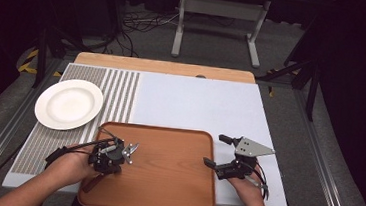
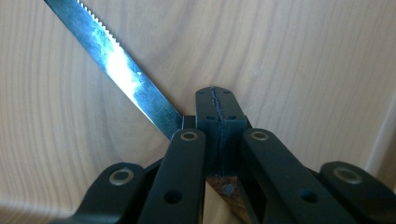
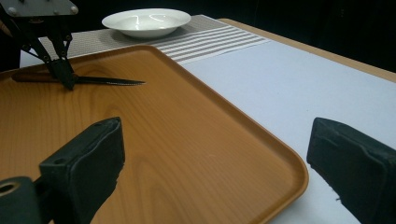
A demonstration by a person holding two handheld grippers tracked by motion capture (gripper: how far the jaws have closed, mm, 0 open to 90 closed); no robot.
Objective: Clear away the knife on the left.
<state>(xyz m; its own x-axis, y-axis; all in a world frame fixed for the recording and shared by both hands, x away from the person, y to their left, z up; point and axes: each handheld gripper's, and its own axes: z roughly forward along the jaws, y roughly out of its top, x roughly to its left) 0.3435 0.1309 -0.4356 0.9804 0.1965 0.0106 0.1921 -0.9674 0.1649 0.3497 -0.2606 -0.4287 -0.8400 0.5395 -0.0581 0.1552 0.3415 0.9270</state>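
Note:
A knife with a brown wooden handle and a serrated steel blade lies level at the left part of the wooden tray. My left gripper points down and is shut on the knife where blade meets handle. In the right gripper view the knife sits low against the tray, and I cannot tell whether it touches. My right gripper hovers at the tray's right rim, jaws wide open with nothing between them.
A white plate rests on a striped grey placemat at the back left. The tray sits on a pale sheet over a wooden table. Stands and cables lie on the floor beyond.

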